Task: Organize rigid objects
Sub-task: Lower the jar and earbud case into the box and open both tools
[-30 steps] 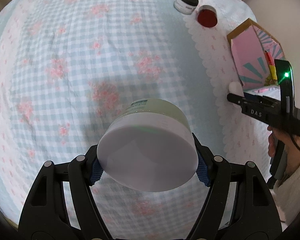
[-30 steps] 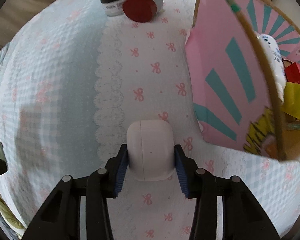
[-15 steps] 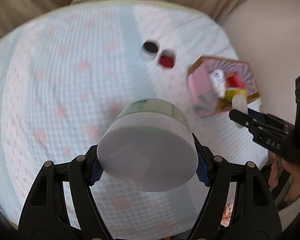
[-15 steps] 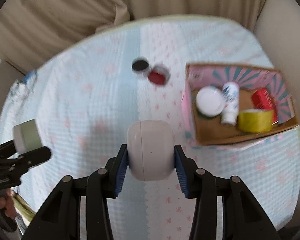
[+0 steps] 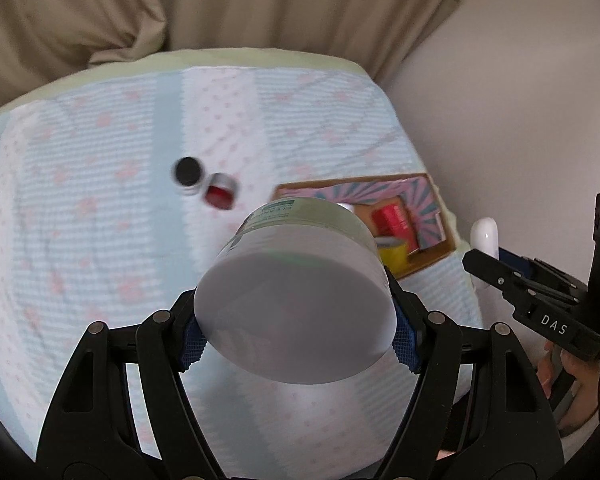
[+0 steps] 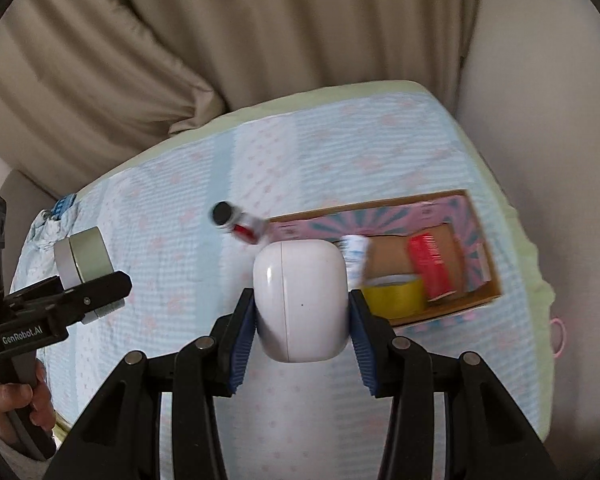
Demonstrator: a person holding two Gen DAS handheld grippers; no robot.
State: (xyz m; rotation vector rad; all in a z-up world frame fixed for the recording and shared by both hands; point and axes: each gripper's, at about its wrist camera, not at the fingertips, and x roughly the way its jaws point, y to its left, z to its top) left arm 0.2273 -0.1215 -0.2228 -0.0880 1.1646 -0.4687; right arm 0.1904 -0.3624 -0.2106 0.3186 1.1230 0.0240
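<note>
Between the blue pads of the left gripper [image 5: 296, 330] sits a wide round pale-green jar with a white lid [image 5: 296, 304], clamped by its sides with the lid facing the camera; the jaws stand partly apart, closed on it. Clamped the same way in the right gripper [image 6: 302, 326], whose jaws are drawn in narrow, is a smooth white rounded plastic case [image 6: 300, 300], held by its two flanks. Both grippers hang high above a bed with a pale blue and white quilt dotted with pink flowers [image 6: 172, 280]. Beyond the right gripper and to its right lies an open cardboard box with a pink and teal sunburst lining [image 6: 472, 216], holding a yellow tape roll [image 6: 396, 294], a red packet [image 6: 430, 266] and a white bottle [image 6: 354, 256]. Ahead of both grippers, two small jars lie touching on the quilt, one black-lidded [image 5: 187, 172], one red-lidded [image 5: 219, 197]. Beige curtains [image 6: 260, 40] hang behind the bed.
</note>
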